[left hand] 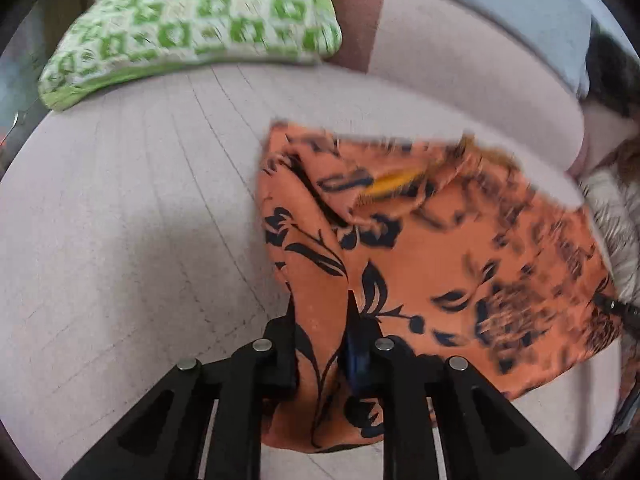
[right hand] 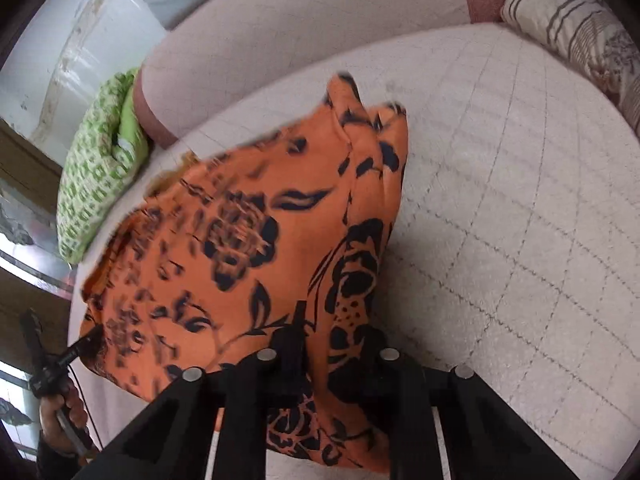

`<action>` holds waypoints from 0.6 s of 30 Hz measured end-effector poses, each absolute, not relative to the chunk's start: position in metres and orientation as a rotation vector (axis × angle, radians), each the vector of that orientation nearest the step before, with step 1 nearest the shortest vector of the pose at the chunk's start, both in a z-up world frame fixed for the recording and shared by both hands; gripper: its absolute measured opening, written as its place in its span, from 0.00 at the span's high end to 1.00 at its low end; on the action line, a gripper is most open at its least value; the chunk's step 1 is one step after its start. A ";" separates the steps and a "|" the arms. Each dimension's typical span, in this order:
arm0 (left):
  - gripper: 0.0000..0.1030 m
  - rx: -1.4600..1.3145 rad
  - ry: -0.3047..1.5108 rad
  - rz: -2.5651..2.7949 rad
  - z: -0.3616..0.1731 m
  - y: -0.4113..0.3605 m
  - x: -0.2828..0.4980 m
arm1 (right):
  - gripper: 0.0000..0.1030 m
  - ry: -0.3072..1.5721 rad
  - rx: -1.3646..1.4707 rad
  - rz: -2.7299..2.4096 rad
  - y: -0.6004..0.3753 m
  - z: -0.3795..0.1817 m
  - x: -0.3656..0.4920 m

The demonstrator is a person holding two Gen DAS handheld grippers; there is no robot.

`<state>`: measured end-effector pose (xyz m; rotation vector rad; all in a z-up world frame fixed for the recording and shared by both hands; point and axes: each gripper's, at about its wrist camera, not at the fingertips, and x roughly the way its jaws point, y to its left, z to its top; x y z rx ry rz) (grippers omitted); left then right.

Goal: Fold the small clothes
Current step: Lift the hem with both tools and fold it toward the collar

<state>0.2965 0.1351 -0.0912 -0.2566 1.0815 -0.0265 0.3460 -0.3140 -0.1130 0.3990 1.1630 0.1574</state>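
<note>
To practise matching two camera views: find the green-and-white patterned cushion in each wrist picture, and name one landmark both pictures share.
Left wrist view: the green-and-white cushion lies at the top left, on the pale quilted surface, beyond the orange floral garment.
Right wrist view: the cushion sits at the left edge, about mid-height, just left of the garment.
Shared landmark: the orange floral garment, in the lower middle of both pictures.

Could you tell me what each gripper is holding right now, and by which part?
Both pinch the orange floral garment: the left gripper a fold near its left edge, the right gripper a fold near its right edge.
</note>
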 end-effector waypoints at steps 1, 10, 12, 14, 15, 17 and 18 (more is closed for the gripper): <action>0.83 -0.270 1.061 -0.043 -0.081 0.137 0.292 | 0.84 1.138 0.414 0.165 -0.315 -0.100 0.342; 0.51 -0.218 1.126 -0.044 -0.108 0.145 0.277 | 0.48 1.209 0.450 0.151 -0.337 -0.131 0.314; 0.40 -0.204 1.055 -0.079 -0.090 0.152 0.282 | 0.21 1.134 0.450 0.125 -0.344 -0.116 0.311; 0.40 -0.156 0.983 -0.072 -0.074 0.159 0.296 | 0.21 1.040 0.389 0.106 -0.347 -0.094 0.317; 0.40 -0.135 0.957 -0.062 -0.071 0.163 0.306 | 0.21 1.017 0.376 0.120 -0.344 -0.085 0.325; 0.40 -0.110 0.939 -0.056 -0.069 0.169 0.321 | 0.21 0.980 0.357 0.141 -0.343 -0.078 0.341; 0.40 -0.064 0.939 -0.059 -0.071 0.167 0.332 | 0.21 0.979 0.338 0.145 -0.339 -0.079 0.350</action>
